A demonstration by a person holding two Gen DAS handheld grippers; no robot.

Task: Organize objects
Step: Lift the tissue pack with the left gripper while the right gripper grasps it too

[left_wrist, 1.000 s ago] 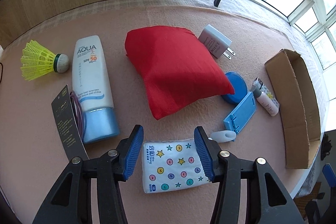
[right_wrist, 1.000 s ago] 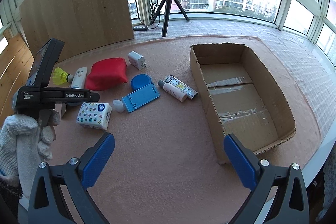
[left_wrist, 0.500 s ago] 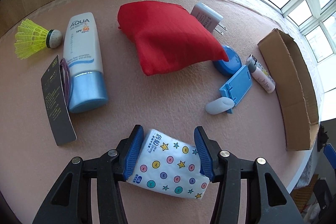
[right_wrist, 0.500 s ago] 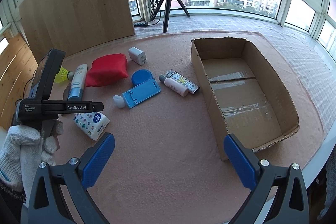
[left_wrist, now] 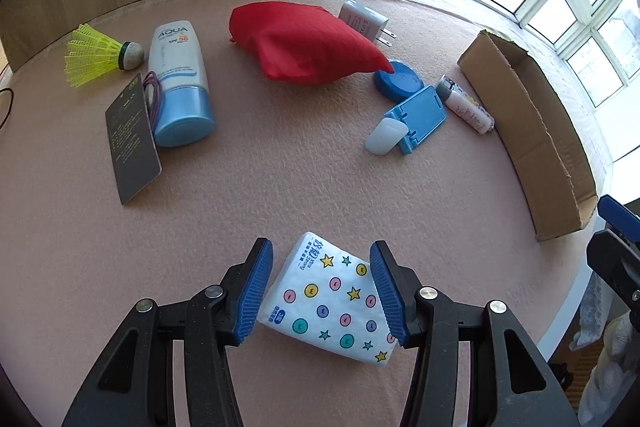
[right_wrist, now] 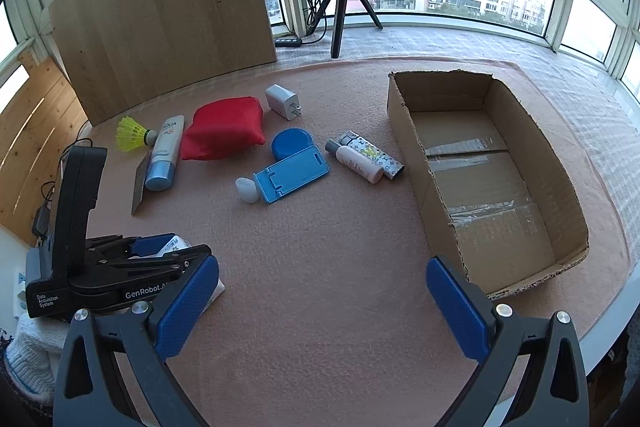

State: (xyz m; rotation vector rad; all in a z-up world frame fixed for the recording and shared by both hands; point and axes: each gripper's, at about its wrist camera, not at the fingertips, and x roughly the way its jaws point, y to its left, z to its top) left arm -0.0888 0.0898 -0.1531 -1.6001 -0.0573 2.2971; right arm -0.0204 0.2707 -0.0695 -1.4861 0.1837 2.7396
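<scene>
Gripping the tissue pack (left_wrist: 334,301) between its two blue pads, the left gripper (left_wrist: 322,293) is clenched on the pack's sides; the pack sits tilted in the grasp, one corner pointing forward over the pink mat (left_wrist: 280,195). In the right wrist view this gripper sits at the near left of the mat, close to the mat's front edge, with only a sliver of the pack showing among its black frame.

The right gripper (right_wrist: 322,301) is released, its pads spread wide with nothing between them, over the near middle of the mat. Ahead of it lies a broad bare stretch of mat reaching to the phone stand (right_wrist: 291,177) and the white cap (right_wrist: 247,189) touching the stand's left end.

The box (right_wrist: 560,183) lies open at the right, its near right corner close to the table's edge; its floor shows only tape. Its left wall runs near two small bottles (right_wrist: 362,163) lying side by side. Between the tissue pack and the box the mat is bare.

Farther back sit a blue round tin (right_wrist: 291,143), a red pouch (right_wrist: 224,135), a white charger (right_wrist: 282,101), a sunscreen tube (right_wrist: 164,157), a yellow shuttlecock (right_wrist: 132,134) and a dark card (left_wrist: 132,143) beside the tube. The pouch's corner overlaps the tin in the left wrist view. A wooden board (right_wrist: 160,11) stands behind the mat's far left edge, and a tripod (right_wrist: 344,11) stands beyond the far edge.
</scene>
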